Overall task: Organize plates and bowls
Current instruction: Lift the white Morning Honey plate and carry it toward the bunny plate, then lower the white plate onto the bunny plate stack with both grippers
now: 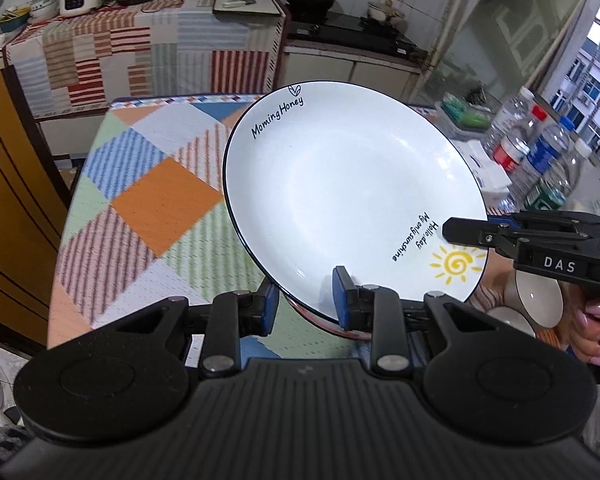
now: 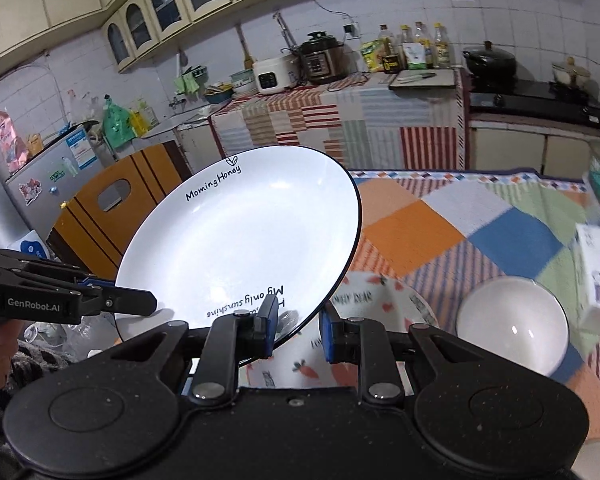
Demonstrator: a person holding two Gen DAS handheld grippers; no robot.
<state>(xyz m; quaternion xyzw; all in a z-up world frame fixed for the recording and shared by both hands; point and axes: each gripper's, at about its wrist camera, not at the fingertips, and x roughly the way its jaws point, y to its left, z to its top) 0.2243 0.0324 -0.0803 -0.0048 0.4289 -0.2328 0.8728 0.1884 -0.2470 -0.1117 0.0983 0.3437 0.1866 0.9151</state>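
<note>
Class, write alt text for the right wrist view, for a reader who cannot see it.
A round white ceramic plate with a dark rim and printed lettering is held tilted above a table with a patchwork cloth, both the right gripper and left gripper clamped on its near rim. A white bowl sits on the table to the right.

Plate [image 1: 340, 184] held in the fingers [image 1: 342, 300]: glossy white glazed ceramic, smooth, dark rim line; fingers matt black plastic with blue pads; desk [image 1: 148, 200] beyond the fingers covered in woven checked cloth, matt; bowl [image 2: 512, 332] right of the fingers glossy white.
</note>
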